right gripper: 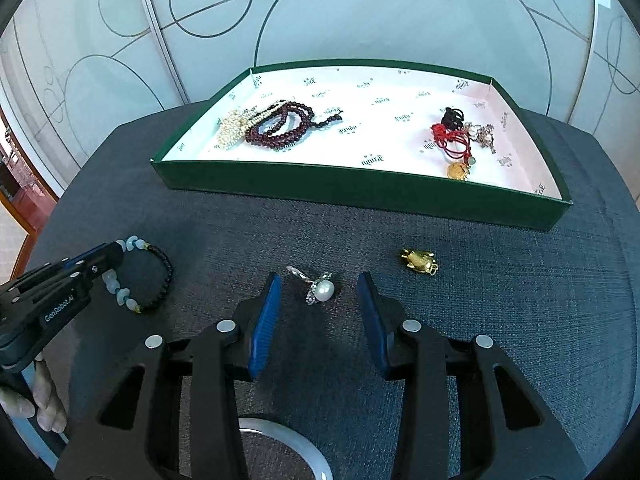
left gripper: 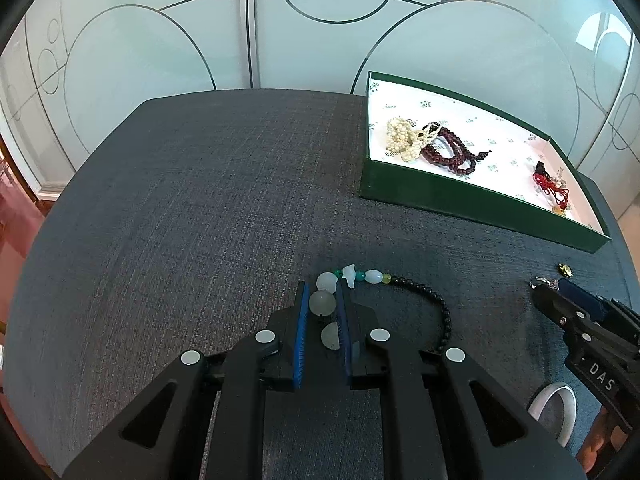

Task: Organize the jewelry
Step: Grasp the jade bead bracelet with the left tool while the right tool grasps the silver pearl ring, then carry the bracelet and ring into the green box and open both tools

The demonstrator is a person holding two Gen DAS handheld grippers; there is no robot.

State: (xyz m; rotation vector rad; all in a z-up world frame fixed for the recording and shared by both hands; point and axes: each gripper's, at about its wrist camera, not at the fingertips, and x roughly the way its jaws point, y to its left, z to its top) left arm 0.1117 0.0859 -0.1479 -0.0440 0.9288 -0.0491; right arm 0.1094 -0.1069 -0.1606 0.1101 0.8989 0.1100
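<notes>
A bracelet of pale jade and black beads (left gripper: 416,286) lies on the dark table. My left gripper (left gripper: 323,289) is closed around its large pale beads; it also shows in the right wrist view (right gripper: 116,248) with the bracelet (right gripper: 160,280). My right gripper (right gripper: 318,280) is open, its fingers on either side of a pearl ring (right gripper: 320,290) on the table. A gold turtle charm (right gripper: 418,261) lies to the right of it. The green tray (right gripper: 360,190) behind holds white pearls (right gripper: 232,124), dark red beads (right gripper: 280,124) and red cord pieces (right gripper: 452,140).
A white jade bangle (right gripper: 280,440) lies on the table under my right gripper, also seen in the left wrist view (left gripper: 560,404). Frosted glass panels stand behind the table. The table's rounded edge runs close on the left.
</notes>
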